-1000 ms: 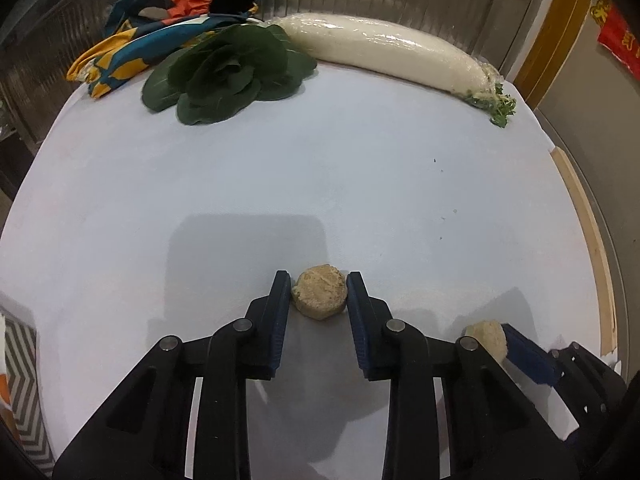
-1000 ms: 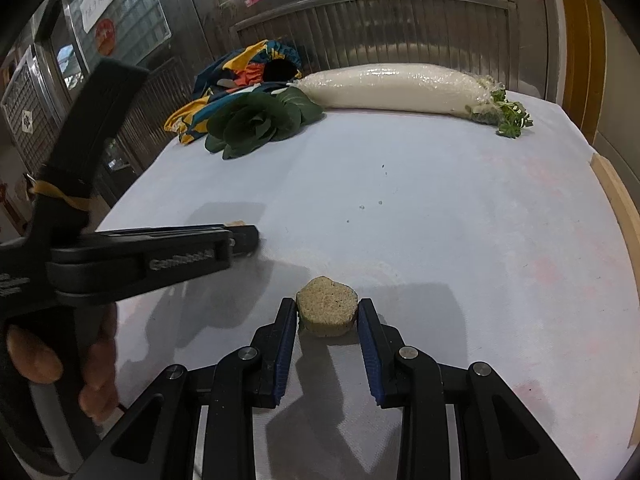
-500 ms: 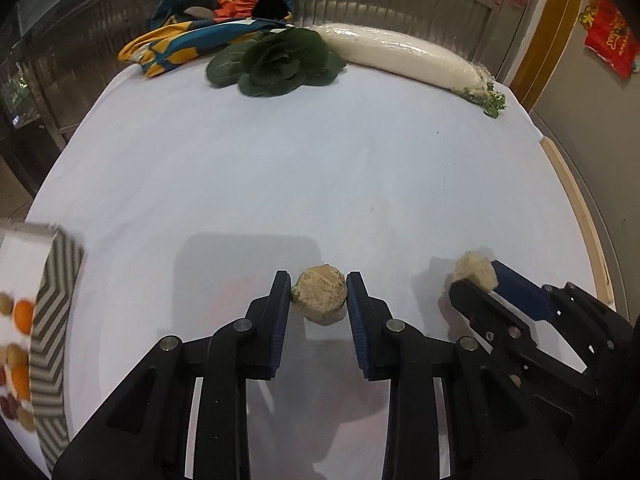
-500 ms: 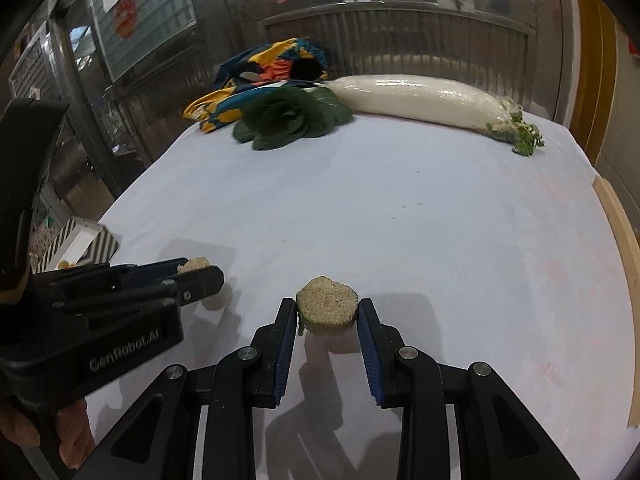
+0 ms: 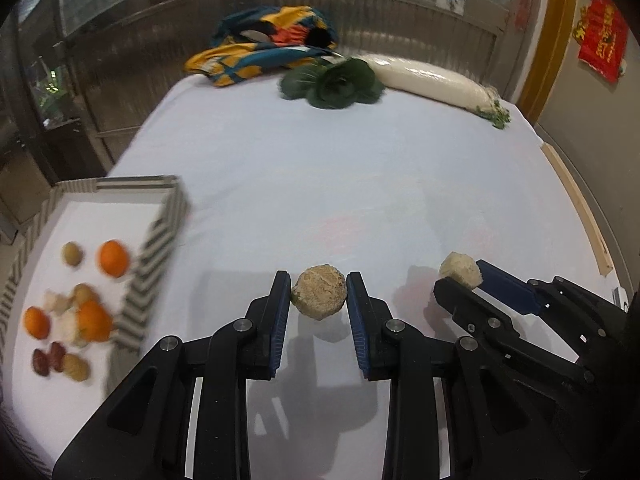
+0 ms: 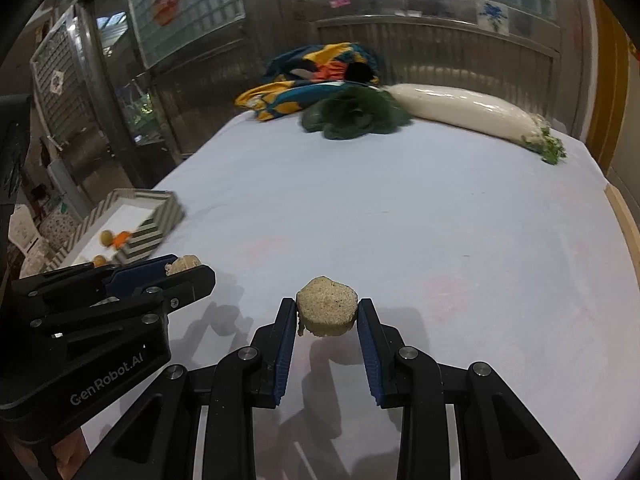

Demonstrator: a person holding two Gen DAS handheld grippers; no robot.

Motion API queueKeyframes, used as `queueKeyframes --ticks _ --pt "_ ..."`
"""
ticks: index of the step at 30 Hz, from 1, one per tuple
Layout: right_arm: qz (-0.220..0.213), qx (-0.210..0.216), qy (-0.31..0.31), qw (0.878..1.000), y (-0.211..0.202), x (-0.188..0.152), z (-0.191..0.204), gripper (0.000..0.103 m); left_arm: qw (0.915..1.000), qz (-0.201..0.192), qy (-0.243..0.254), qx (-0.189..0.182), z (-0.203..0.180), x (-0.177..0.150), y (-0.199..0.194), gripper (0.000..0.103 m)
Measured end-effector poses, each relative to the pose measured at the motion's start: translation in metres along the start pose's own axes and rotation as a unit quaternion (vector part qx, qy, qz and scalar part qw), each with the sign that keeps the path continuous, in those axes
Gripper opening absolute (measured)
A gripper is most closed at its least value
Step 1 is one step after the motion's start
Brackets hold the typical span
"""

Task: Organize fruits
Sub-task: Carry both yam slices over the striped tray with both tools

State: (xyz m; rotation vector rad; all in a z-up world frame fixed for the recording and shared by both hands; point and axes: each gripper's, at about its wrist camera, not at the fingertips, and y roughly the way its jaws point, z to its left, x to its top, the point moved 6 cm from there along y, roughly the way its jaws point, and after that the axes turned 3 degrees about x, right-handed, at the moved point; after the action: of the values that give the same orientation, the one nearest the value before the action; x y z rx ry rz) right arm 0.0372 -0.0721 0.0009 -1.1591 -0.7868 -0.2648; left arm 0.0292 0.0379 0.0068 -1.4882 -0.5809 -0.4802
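Note:
My left gripper is shut on a rough tan fruit, lifted above the white tablecloth. My right gripper is shut on a second tan fruit of the same kind. In the left wrist view the right gripper shows at lower right with its tan fruit. In the right wrist view the left gripper stands at lower left. A striped tray at the left holds oranges and several small fruits; the same tray shows in the right wrist view.
At the far end of the table lie a long white radish, a dark green leafy vegetable and a colourful cloth. A wooden strip runs along the table's right edge. Metal shutters and glass blocks stand behind.
Both grippers have drawn back and leftward with their fruits held. The vegetables look farther away, and the striped tray with fruits has come into view at the left.

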Motion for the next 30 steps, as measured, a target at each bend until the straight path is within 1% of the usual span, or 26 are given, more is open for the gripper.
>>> queueKeyframes --ticks 8,16,20,27,30 --pt "-0.004 0.033 -0.039 0.999 0.003 0.007 0.065 0.03 0.999 -0.012 -0.031 0.03 0.06 -0.012 -0.022 0.028" --pt "-0.001 0.063 -0.072 0.995 0.014 0.015 0.117 0.03 0.9962 -0.025 -0.06 0.057 0.115 -0.018 -0.04 0.028" --pt "0.004 0.078 -0.089 0.993 0.022 0.019 0.143 0.03 0.9947 -0.023 -0.075 0.068 0.141 -0.021 -0.044 0.028" --pt "0.015 0.107 -0.121 0.987 0.037 0.024 0.185 0.03 0.9908 -0.012 -0.111 0.076 0.192 -0.031 -0.052 0.028" --pt "0.024 0.116 -0.132 0.984 0.046 0.024 0.201 0.03 0.9887 -0.004 -0.128 0.079 0.209 -0.034 -0.049 0.028"
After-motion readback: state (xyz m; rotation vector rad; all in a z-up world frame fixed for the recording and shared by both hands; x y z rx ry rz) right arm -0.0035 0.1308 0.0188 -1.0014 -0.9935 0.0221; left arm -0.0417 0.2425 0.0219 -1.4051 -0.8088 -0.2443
